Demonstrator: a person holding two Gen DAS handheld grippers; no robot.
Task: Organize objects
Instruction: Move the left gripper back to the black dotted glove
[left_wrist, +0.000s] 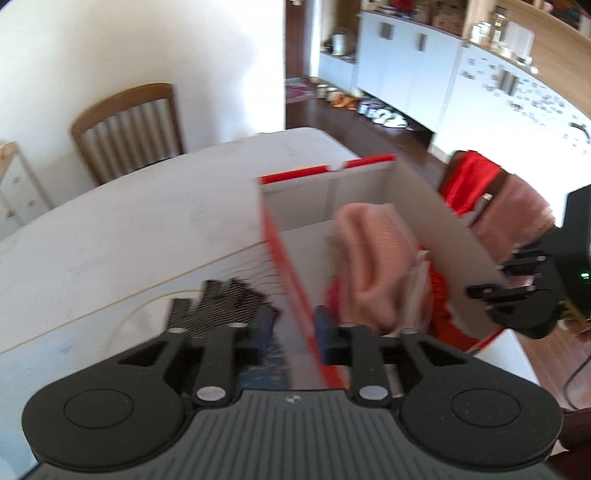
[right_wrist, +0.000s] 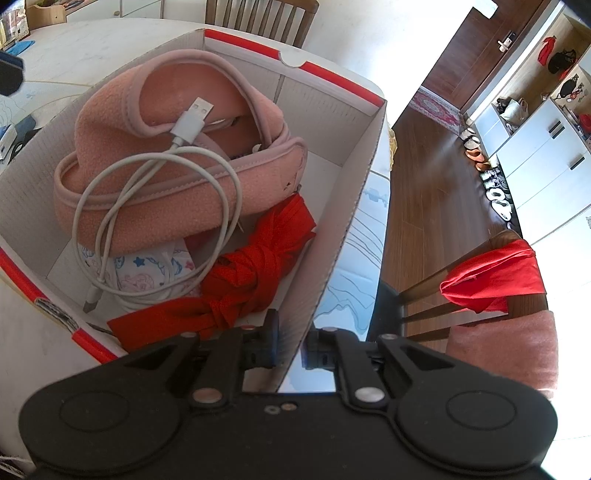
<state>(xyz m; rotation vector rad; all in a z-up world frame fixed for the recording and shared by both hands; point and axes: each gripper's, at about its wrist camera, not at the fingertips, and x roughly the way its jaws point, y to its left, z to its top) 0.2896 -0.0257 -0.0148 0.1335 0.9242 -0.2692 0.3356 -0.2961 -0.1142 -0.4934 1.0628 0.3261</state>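
Cardboard box (right_wrist: 334, 236), red-trimmed, stands on the white table (left_wrist: 129, 221); it is the landmark. Right gripper (right_wrist: 291, 345) is clamped on the box's near right wall, one pad inside, one outside, steadying it. Left gripper (left_wrist: 293, 338) straddles the box's left wall with jaws apart, pads not pressing, nothing held as far as the blurred view shows. Inside the box: pink fleece wrap (right_wrist: 173, 162) fills the middle, white USB cable (right_wrist: 155, 184) coiled on top of it, knotted red cloth (right_wrist: 255, 266) toward the right gripper's corner, a printed white item (right_wrist: 147, 271) underneath. Dark mesh glove (left_wrist: 225, 302) lies on the table just outside the left wall, likely the next item. Best practice: keep the right clamp firm so the box stays put, lift the left gripper clear of the wall before reaching.
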